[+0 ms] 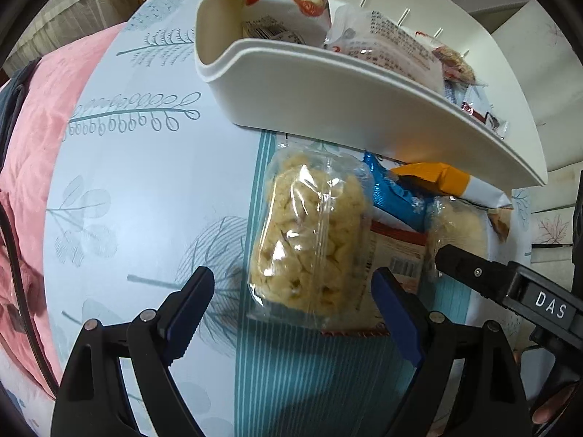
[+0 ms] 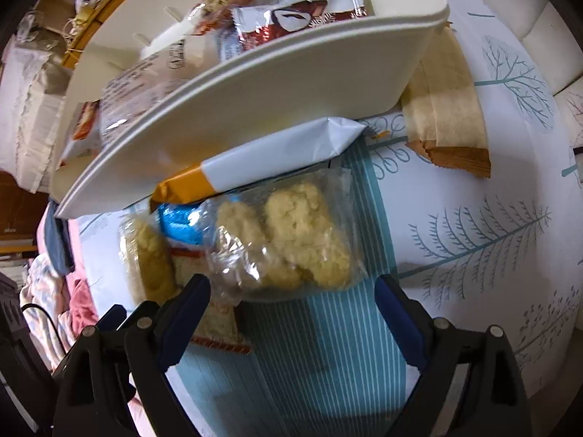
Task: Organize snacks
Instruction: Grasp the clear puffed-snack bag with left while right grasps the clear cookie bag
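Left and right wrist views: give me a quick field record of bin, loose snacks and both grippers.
bin: white bin, already holding wrapped snacks
left gripper: open, straddling a clear pack of yellow snacks
right gripper: open, over a second clear pack
other loose items: blue packet, orange-and-white packet, tan packet
surface: tree-print tablecloth

white bin (image 1: 328, 94); teal-striped, tree-print tablecloth (image 1: 145, 182); orange-white packet (image 2: 226, 171).

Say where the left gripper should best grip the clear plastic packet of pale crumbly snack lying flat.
Probably across the near half of the clear plastic packet of pale crumbly snack, from above. It lies flat on the tablecloth, long axis pointing away, between the open left gripper; its far end sits near the white bin.
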Action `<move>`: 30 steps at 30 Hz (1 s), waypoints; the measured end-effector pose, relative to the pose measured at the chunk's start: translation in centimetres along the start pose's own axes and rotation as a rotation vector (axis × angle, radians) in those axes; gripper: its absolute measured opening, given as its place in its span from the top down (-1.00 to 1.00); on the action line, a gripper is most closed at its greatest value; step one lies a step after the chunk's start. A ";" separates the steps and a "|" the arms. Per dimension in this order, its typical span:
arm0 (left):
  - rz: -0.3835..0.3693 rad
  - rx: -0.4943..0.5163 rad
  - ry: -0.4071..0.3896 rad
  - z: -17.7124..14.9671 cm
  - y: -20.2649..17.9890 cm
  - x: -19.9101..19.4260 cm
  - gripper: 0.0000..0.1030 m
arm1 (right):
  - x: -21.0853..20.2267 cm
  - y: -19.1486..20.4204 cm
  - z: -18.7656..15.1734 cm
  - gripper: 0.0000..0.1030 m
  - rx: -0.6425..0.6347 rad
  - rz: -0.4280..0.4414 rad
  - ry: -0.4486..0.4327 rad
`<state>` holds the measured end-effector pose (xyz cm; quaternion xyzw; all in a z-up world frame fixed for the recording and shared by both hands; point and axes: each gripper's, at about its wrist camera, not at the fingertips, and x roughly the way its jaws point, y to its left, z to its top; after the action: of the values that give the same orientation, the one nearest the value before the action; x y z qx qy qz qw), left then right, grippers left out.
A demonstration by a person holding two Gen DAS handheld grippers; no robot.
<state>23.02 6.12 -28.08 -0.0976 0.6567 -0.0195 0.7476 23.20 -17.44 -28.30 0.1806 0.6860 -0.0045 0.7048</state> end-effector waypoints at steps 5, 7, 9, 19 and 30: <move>-0.007 0.002 0.015 0.5 0.4 1.2 -0.69 | 0.8 0.7 0.4 -0.79 -0.009 -0.047 -0.004; -0.011 0.001 0.024 0.6 0.4 1.7 -0.69 | 1.0 1.0 0.4 -0.81 -0.008 -0.059 -0.004; -0.016 -0.002 0.029 0.8 0.5 2.1 -0.69 | 1.0 1.2 0.4 -0.82 -0.010 -0.071 -0.006; -0.015 0.003 0.006 1.0 0.7 2.4 -0.49 | 1.8 4.5 -0.1 -0.81 -0.021 -0.122 -0.030; -0.039 -0.035 -0.005 0.4 2.7 1.5 -0.17 | 0.9 4.4 -1.5 -0.37 0.001 -0.086 -0.045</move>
<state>23.39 8.58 -29.95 -0.1235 0.6531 -0.0226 0.7468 22.90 -12.68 -28.11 0.1510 0.6772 -0.0393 0.7190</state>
